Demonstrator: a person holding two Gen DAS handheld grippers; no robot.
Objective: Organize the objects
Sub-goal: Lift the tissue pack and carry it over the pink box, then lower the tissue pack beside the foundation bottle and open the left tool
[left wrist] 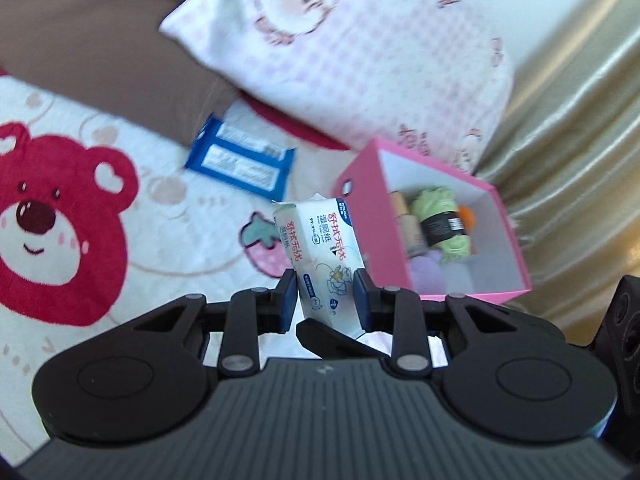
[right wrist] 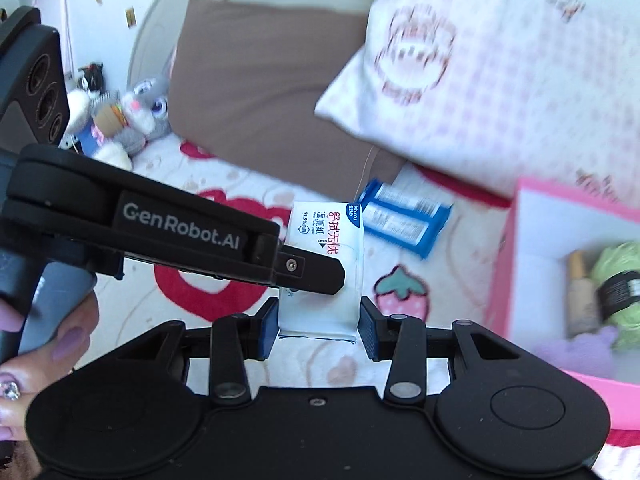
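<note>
The white wet-wipe pack [left wrist: 320, 256] is up off the bed, pinched between both hand-held grippers: the left hand-held gripper [left wrist: 325, 300] clamps its lower end, and the right hand-held gripper [right wrist: 318, 322] squeezes it too. Beyond lies a blue packet [left wrist: 240, 160]; to the right, the pink box [left wrist: 360, 184] holds green yarn [left wrist: 440, 220].

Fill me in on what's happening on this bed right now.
A person is tidying with a gripper in each hand. Both the left gripper and the right gripper are closed on one white pack of wet wipes, held above the bear-print blanket. A blue pack lies on the blanket. Beside it, the open pink box already holds green yarn and other small items.
</note>
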